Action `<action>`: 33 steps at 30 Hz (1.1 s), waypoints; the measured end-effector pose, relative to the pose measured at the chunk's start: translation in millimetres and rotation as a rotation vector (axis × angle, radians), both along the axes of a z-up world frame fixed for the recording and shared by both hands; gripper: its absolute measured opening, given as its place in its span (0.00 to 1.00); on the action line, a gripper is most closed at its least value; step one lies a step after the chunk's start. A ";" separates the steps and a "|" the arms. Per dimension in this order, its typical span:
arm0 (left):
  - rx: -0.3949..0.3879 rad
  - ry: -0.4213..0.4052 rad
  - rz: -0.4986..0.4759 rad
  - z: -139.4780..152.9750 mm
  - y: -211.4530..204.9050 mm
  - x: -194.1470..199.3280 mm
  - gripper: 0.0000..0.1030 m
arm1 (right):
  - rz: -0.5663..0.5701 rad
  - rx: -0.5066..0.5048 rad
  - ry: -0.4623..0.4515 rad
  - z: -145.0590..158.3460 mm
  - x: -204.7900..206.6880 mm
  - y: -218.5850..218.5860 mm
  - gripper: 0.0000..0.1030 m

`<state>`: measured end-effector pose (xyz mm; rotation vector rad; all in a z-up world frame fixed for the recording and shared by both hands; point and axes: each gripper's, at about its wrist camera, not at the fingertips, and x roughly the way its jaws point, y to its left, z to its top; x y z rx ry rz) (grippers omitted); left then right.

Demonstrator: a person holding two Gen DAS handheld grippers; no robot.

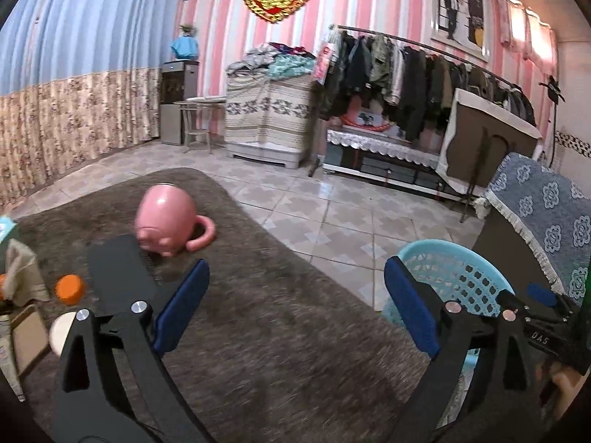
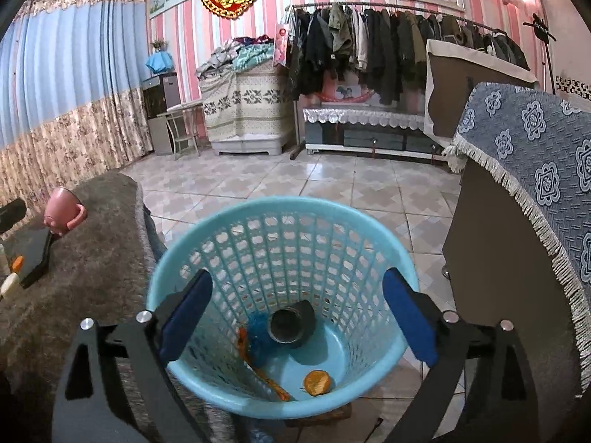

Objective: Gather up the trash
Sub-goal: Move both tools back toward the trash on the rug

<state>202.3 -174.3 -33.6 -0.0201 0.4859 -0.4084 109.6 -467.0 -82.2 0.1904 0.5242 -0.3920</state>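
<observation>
Right gripper [image 2: 295,317]: jaws spread wide, nothing between them, hanging over the blue basket [image 2: 192,269]. Inside the basket lie a dark can [image 2: 290,325], an orange peel [image 2: 317,382], a blue scrap and an orange strip. Left gripper [image 1: 293,306]: jaws wide apart, empty, above the brown cloth [image 1: 280,350]. Ahead of it, a pink mug [image 1: 164,219] lies overturned beside a black slab [image 1: 118,269] and an orange cap [image 1: 69,288]. Letters "DAS" show on the right gripper's body at the left view's edge.
</observation>
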 end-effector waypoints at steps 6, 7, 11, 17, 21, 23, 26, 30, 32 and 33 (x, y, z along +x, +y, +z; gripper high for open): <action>0.003 -0.021 0.077 10.7 46.0 -18.4 0.95 | 0.044 -0.011 -0.035 19.2 -3.1 34.7 0.92; 0.010 -0.025 0.100 12.6 55.6 -22.6 0.95 | 0.055 -0.012 -0.038 21.3 -3.4 40.0 0.92; 0.017 -0.032 0.147 18.4 91.6 -37.1 0.95 | 0.113 -0.027 -0.047 29.5 -3.4 71.0 0.92; 0.040 -0.041 0.239 21.1 147.8 -64.2 0.95 | 0.231 -0.042 -0.058 37.8 0.1 129.0 0.92; 0.039 -0.045 0.288 22.3 182.2 -79.5 0.95 | 0.296 -0.048 -0.061 41.0 3.2 163.3 0.92; 0.042 -0.045 0.313 22.6 196.4 -85.9 0.95 | 0.324 -0.053 -0.059 41.3 3.0 175.1 0.92; 0.033 -0.026 0.357 17.5 221.4 -94.6 0.95 | 0.374 -0.065 -0.056 41.3 3.5 199.3 0.92; 0.027 0.010 0.424 6.2 258.0 -105.1 0.95 | 0.425 -0.073 -0.052 38.7 4.5 221.1 0.92; 0.033 0.024 0.454 1.8 269.2 -109.2 0.95 | 0.451 -0.074 -0.043 35.1 5.3 231.3 0.92; 0.033 0.029 0.465 -0.5 274.4 -111.1 0.95 | 0.463 -0.076 -0.038 33.4 6.2 237.3 0.92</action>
